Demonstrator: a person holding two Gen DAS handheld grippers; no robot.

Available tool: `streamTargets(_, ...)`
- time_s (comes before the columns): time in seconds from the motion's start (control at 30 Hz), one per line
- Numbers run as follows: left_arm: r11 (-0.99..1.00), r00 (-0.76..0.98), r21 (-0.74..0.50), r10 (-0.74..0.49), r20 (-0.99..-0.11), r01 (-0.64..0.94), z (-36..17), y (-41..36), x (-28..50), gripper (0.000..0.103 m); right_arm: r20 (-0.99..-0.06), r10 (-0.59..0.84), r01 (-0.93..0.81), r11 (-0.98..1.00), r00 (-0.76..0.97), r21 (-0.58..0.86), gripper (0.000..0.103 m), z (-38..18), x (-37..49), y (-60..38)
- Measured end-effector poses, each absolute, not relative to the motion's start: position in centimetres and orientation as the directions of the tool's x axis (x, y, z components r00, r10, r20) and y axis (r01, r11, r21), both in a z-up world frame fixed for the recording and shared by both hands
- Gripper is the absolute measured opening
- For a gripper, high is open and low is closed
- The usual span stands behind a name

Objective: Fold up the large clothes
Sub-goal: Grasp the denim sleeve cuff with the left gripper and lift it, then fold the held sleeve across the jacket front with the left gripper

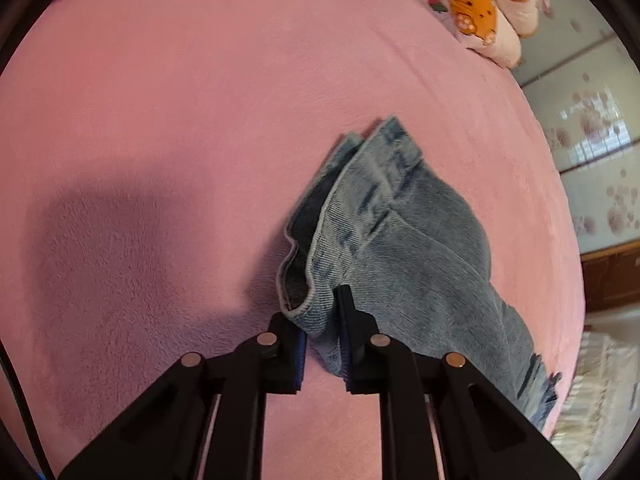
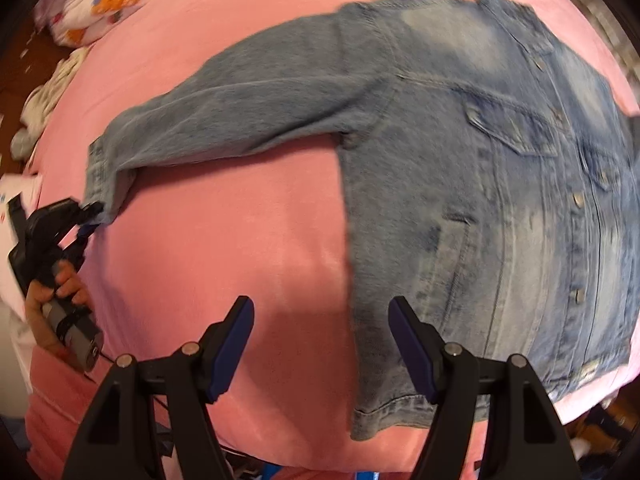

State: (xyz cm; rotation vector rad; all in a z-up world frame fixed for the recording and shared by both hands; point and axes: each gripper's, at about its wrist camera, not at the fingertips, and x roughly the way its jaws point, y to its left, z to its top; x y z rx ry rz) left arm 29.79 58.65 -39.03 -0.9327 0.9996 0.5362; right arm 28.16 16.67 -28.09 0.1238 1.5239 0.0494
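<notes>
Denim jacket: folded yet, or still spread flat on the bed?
Spread. The denim jacket lies front-up on the pink blanket, one sleeve stretched straight out, nothing folded over.

Bed with pink fleece cover (image 2: 224, 240). Denim jacket (image 2: 500, 200) lies spread flat on it, one sleeve (image 2: 240, 108) stretched out sideways. Cartoon-print quilt (image 1: 480, 8) bunched at the bed's far edge.
</notes>
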Motion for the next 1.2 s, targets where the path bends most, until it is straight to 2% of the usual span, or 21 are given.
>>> streamTargets(0.23,0.665,0.578,-0.423,0.017,-0.816,-0.616,-31.4,55.7,32.0,0.009,-0.991,0.12,0.108,0.986,0.061,0.126,0.07,-27.2,27.8,13.1)
streamTargets(0.33,0.732,0.641,-0.437,0.0,-0.768,-0.523,-27.8,52.7,33.4,0.009,-0.987,0.136,0.125,0.981,0.085,0.146,0.07,-26.5,27.6,11.4)
streamTargets(0.6,0.861,0.767,-0.451,-0.123,-0.629,-0.233,-18.5,41.8,37.6,0.008,-0.968,0.22,0.121,0.965,0.12,0.234,0.065,-25.6,27.5,6.4)
streamTargets(0.77,0.88,0.788,-0.464,-0.21,-0.578,-0.105,-14.9,34.1,36.8,0.008,-0.953,0.261,0.086,0.957,0.151,0.276,0.065,-24.3,27.9,1.6)
streamTargets(0.97,0.893,0.741,-0.449,-0.292,-0.605,-0.014,-15.0,22.9,38.1,0.008,-0.939,0.28,0.047,0.954,0.198,0.295,0.065,-22.9,28.5,-5.1)
streamTargets(1.07,0.9,0.699,-0.435,-0.316,-0.642,0.007,-17.4,17.5,39.4,0.008,-0.926,0.323,0.037,0.941,0.194,0.336,0.065,-23.9,28.8,-8.6)
streamTargets(1.2,0.898,0.609,-0.441,-0.348,-0.713,-0.004,-23.5,12.2,41.4,0.009,-0.937,0.306,0.02,0.949,0.17,0.313,0.065,-26.6,29.4,-12.1)
